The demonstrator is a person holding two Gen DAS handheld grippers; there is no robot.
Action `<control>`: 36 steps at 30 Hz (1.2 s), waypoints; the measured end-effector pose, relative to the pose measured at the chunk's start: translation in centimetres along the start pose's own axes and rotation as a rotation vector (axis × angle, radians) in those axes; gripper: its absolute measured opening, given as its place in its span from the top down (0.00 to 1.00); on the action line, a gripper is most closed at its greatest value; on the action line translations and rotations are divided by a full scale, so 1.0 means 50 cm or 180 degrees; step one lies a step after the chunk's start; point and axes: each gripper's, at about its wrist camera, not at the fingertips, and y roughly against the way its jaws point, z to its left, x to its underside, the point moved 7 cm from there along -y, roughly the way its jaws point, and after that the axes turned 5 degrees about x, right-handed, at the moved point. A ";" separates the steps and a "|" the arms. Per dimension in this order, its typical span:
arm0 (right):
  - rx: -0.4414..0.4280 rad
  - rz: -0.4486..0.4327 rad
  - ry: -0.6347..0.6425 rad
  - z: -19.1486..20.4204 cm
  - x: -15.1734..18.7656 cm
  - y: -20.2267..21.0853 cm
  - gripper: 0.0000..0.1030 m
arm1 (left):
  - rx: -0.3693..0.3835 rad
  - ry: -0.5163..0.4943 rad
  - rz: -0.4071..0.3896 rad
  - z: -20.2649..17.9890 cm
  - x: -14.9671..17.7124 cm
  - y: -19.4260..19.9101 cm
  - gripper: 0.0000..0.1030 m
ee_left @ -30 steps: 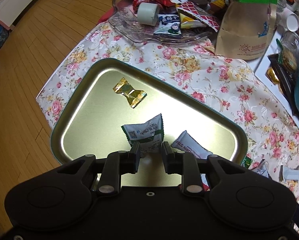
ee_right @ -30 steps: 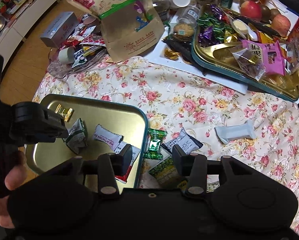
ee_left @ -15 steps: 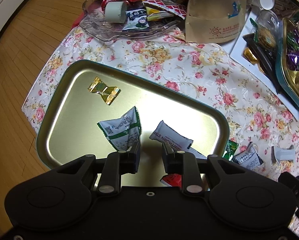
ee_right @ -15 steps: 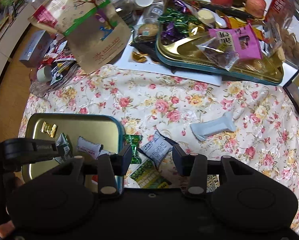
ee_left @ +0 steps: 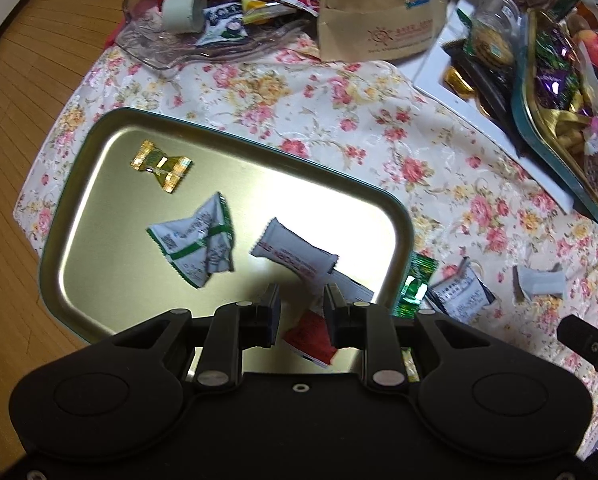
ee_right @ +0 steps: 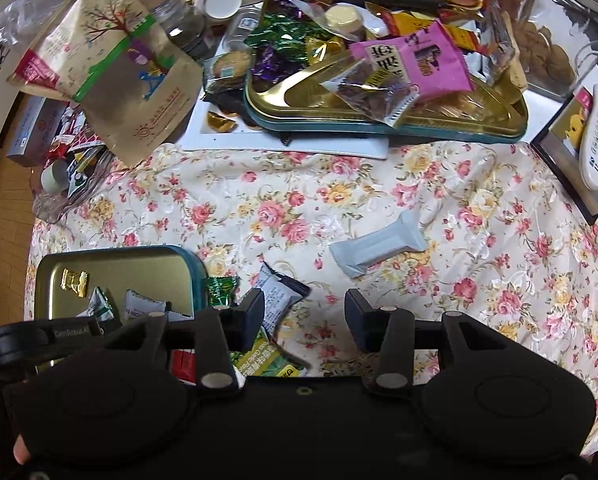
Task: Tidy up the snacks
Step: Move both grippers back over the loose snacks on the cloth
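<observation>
Right wrist view: right gripper (ee_right: pixel 305 312) fingers apart, empty | grey bar wrapper (ee_right: pixel 379 249) on floral cloth (ee_right: pixel 479 240), beyond fingertips, toward tray-free side, long axis slanted across the gap | left gripper (ee_left: pixel 302 307) apart, empty, over tin tray (ee_left: pixel 399 208) | right hand nearer.

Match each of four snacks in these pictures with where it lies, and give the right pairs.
Things:
1. gold candy
2. grey bar
3. pink packet
4. green candy

Places:
A. on the cloth, right beside the near tray's rim
B. on the far, crowded tray
C. inside the near tray, at its far corner
D. alone on the floral cloth

Pairs: 1-C, 2-D, 3-B, 4-A
</observation>
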 end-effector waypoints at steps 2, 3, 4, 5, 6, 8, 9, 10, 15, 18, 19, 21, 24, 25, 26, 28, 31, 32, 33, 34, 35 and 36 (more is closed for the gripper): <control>0.0006 0.0014 -0.0042 -0.009 -0.002 -0.001 0.54 | 0.0069 -0.0055 0.0015 -0.016 0.006 0.000 0.67; 0.0010 0.0020 -0.0058 -0.013 -0.002 -0.001 0.54 | 0.0097 -0.0086 0.0016 -0.025 0.010 0.000 0.67; 0.0017 0.0029 -0.0075 -0.017 -0.003 -0.002 0.54 | 0.0112 -0.0115 0.0011 -0.034 0.013 0.001 0.67; 0.0025 0.0036 -0.0082 -0.019 -0.003 -0.003 0.54 | 0.0114 -0.0140 0.0010 -0.040 0.015 0.000 0.67; 0.0040 0.0042 -0.0094 -0.023 -0.004 -0.005 0.54 | 0.0115 -0.0176 0.0018 -0.050 0.018 -0.002 0.67; 0.0073 0.0059 -0.0122 -0.031 -0.004 -0.007 0.54 | 0.0136 -0.0249 0.0038 -0.068 0.023 -0.004 0.67; 0.0081 0.0064 -0.0136 -0.035 -0.005 -0.008 0.54 | 0.0151 -0.0284 0.0033 -0.078 0.025 -0.004 0.67; 0.0087 0.0068 -0.0149 -0.037 -0.005 -0.009 0.54 | 0.0157 -0.0317 0.0019 -0.087 0.026 -0.003 0.67; 0.0130 0.0090 -0.0235 -0.056 -0.008 -0.010 0.54 | 0.0231 -0.0465 0.0004 -0.148 0.026 -0.004 0.67; 0.0155 0.0102 -0.0299 -0.068 -0.012 -0.014 0.54 | 0.0313 -0.0551 0.0060 -0.184 0.026 -0.008 0.67; 0.0161 0.0110 -0.0324 -0.073 -0.013 -0.015 0.54 | 0.0316 -0.0607 0.0060 -0.197 0.026 -0.009 0.67; 0.0166 0.0125 -0.0368 -0.081 -0.016 -0.018 0.54 | 0.0307 -0.0712 0.0038 -0.218 0.025 -0.007 0.67; 0.0180 0.0138 -0.0434 -0.092 -0.020 -0.021 0.54 | 0.0285 -0.0864 0.0006 -0.246 0.019 -0.002 0.67; 0.0183 0.0141 -0.0455 -0.096 -0.022 -0.021 0.54 | 0.0281 -0.0901 -0.0003 -0.254 0.016 0.000 0.67; 0.0185 0.0142 -0.0469 -0.099 -0.023 -0.021 0.54 | 0.0276 -0.0931 -0.0009 -0.260 0.013 0.000 0.67; 0.0187 0.0137 -0.0505 -0.107 -0.026 -0.022 0.54 | 0.0266 -0.0982 -0.0023 -0.271 0.005 0.001 0.67; 0.0196 0.0126 -0.0551 -0.118 -0.028 -0.022 0.54 | 0.0290 -0.1016 -0.0084 -0.272 -0.007 0.005 0.67; 0.0184 0.0120 -0.0585 -0.124 -0.029 -0.022 0.54 | 0.0297 -0.1005 -0.0090 -0.269 -0.009 0.006 0.67; 0.0165 0.0122 -0.0631 -0.131 -0.031 -0.023 0.54 | 0.0315 -0.0985 -0.0093 -0.265 -0.013 0.007 0.67; 0.0140 0.0129 -0.0697 -0.139 -0.032 -0.025 0.54 | 0.0341 -0.0963 -0.0100 -0.260 -0.018 0.009 0.67; 0.0112 0.0137 -0.0760 -0.146 -0.033 -0.026 0.54 | 0.0365 -0.0943 -0.0109 -0.257 -0.022 0.011 0.67; 0.0077 0.0148 -0.0836 -0.153 -0.035 -0.029 0.54 | 0.0386 -0.0930 -0.0118 -0.254 -0.026 0.013 0.67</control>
